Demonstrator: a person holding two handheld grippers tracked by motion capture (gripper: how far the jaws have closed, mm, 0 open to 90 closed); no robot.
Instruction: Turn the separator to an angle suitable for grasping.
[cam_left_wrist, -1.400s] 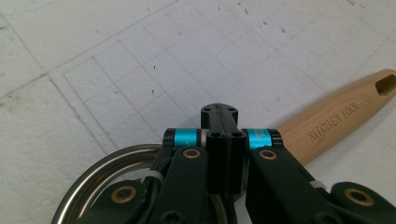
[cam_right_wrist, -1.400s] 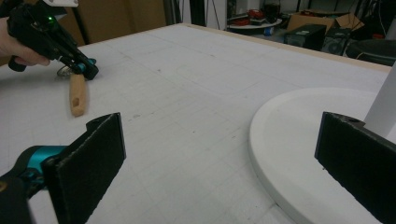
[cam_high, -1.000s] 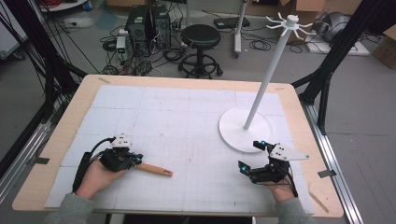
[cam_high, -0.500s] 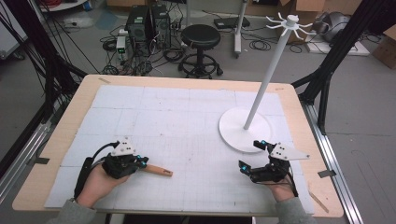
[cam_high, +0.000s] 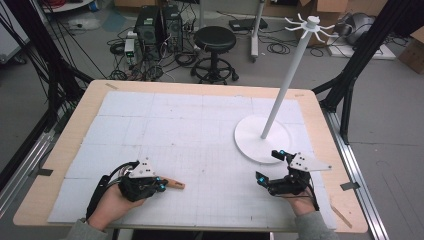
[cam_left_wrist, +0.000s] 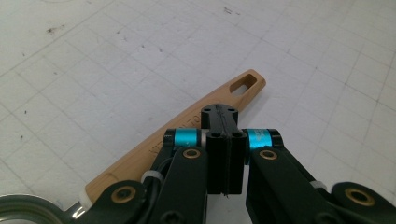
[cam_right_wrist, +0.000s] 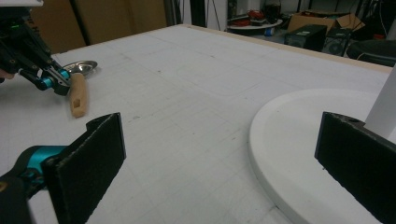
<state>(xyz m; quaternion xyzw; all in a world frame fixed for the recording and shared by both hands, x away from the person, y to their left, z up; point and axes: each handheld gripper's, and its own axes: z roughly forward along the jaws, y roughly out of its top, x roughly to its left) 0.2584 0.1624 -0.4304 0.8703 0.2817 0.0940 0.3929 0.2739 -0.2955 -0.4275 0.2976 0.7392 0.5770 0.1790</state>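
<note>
You can see faint lettering engraved along the wooden handle, perhaps starting with "W", but it's too blurred to read.

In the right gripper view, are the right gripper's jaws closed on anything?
No. The right gripper has its two black jaws standing wide apart, with bare table mat between them and the white stand base beside.

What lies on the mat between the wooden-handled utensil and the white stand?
Nothing visible does: the mat is bare between the wooden-handled utensil, beside the left hand-held gripper, and the white stand. The right hand-held gripper hovers off to the side, near the base.
</note>
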